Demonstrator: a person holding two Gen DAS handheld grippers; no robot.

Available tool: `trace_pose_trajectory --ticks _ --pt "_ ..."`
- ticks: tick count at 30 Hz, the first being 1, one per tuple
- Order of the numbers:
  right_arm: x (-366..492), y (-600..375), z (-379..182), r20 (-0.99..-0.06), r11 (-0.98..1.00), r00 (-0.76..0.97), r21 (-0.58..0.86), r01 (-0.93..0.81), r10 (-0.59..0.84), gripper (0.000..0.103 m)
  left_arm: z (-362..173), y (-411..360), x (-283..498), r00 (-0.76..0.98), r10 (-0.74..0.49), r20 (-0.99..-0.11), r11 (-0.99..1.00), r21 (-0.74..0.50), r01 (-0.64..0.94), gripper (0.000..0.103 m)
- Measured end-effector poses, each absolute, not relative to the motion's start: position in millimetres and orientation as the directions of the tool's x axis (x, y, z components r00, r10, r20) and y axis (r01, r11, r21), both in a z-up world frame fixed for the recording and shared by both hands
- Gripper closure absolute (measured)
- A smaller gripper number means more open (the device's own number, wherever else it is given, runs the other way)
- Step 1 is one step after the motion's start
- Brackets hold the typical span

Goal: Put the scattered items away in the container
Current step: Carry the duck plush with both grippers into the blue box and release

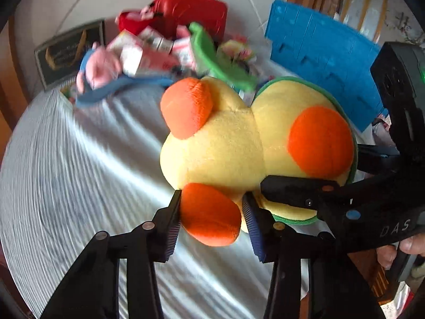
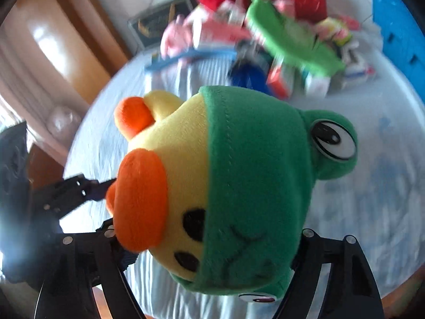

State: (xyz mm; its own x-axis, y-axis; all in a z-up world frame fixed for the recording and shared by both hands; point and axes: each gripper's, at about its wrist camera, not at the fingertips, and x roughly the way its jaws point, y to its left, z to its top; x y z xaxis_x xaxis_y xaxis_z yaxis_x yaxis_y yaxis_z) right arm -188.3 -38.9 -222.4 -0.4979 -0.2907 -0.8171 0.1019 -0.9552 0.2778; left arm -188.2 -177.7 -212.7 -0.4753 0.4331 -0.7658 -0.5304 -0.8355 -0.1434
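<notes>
Between both grippers, plush duck [image 1: 233,138]: left gripper [image 1: 211,214] clamps its orange foot [image 1: 209,214]; right gripper [image 2: 207,252] grasps its green-hooded head [image 2: 252,186].

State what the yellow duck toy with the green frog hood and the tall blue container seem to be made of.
Yellow duck toy: soft plush fleece, matte; fuzzy nap and stitched seams show. Tall blue container: apparently rigid moulded plastic, smooth with slot cut-outs, though blurred.

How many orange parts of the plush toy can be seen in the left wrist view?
3. One foot sits between the left gripper fingers, another foot is at the upper left, and a beak is at the right. Others may be hidden behind the plush toy.
</notes>
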Motion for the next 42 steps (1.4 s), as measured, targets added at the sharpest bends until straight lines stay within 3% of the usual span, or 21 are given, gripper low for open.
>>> trace_pose_trajectory --ticks 10,21,24,27,31,36,40,42 --pt "-195 44 -106 -0.664 -0.967 -0.714 0.242 0.076 -0.222 0.021 -98 -85 -210 -0.616 0.506 -0.604 -0.784 -0.024 -0.620 0.059" --pt "-162 251 48 -0.456 -0.993 -0.884 0.093 0.071 -0.106 0.021 45 146 -189 -0.709 0.611 -0.353 -0.755 0.010 -0.656 0.059" --pt "-141 331 77 -0.453 -0.997 -0.890 0.065 0.036 -0.062 0.021 65 234 -178 -0.683 0.626 -0.376 -0.740 -0.011 -0.672 0.059" --pt "-128 413 83 -0.495 -0.998 -0.868 0.058 -0.001 -0.028 0.021 63 324 -170 -0.657 0.603 -0.453 -0.734 0.010 -0.679 0.059" --pt "-127 504 51 -0.600 -0.991 -0.800 0.114 -0.075 -0.009 0.021 36 423 -171 -0.583 0.490 -0.649 -0.750 0.027 -0.661 0.059" --pt "-134 574 -1 -0.696 -0.966 -0.714 0.228 -0.121 -0.075 0.020 -1 484 -173 -0.510 0.350 -0.785 -0.776 0.062 -0.628 0.059" --pt "-139 613 -20 -0.719 -0.952 -0.691 0.260 -0.161 -0.080 0.014 -15 500 -157 -0.499 0.303 -0.812 -0.792 0.077 -0.606 0.058" --pt "-132 628 -23 -0.718 -0.947 -0.691 0.273 -0.169 -0.084 0.013 -16 504 -156 -0.502 0.291 -0.815 -0.802 0.078 -0.592 0.052"
